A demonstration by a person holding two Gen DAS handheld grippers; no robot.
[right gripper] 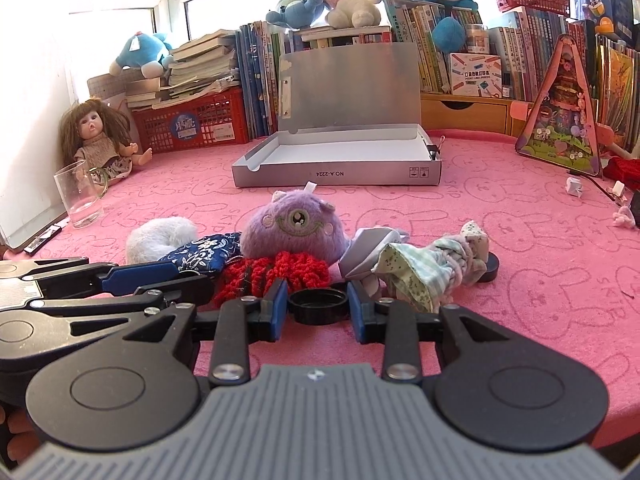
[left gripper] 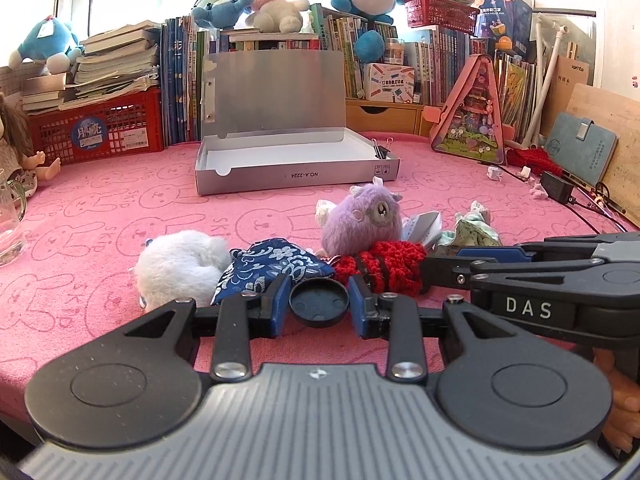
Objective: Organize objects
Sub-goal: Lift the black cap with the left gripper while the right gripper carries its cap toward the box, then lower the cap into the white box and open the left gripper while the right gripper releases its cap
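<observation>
Near the surface's front edge, left gripper (left gripper: 319, 306) and right gripper (right gripper: 318, 306) each pinch a black cap; carry both level to the open box (right gripper: 336, 174).

The glass mug (left gripper: 10, 216) gets chopped off by the left edge, the red knit thing (left gripper: 384, 266) is half buried under the purple plush (left gripper: 362, 220), and book spines (left gripper: 432, 60) are too tiny to read.

Silver box (left gripper: 296, 176) front wall: "NO.A-2224", printed upside down.
Right gripper (left gripper: 436, 268) body, seen from the left wrist: "DAS" in white letters.
Brown board (left gripper: 570, 76) at far right: "xprinta".
Pink cloth (right gripper: 520, 240): "SKIP" beside the rabbit outlines.
Red crate (right gripper: 192, 122) sticker: unreadable.
</observation>
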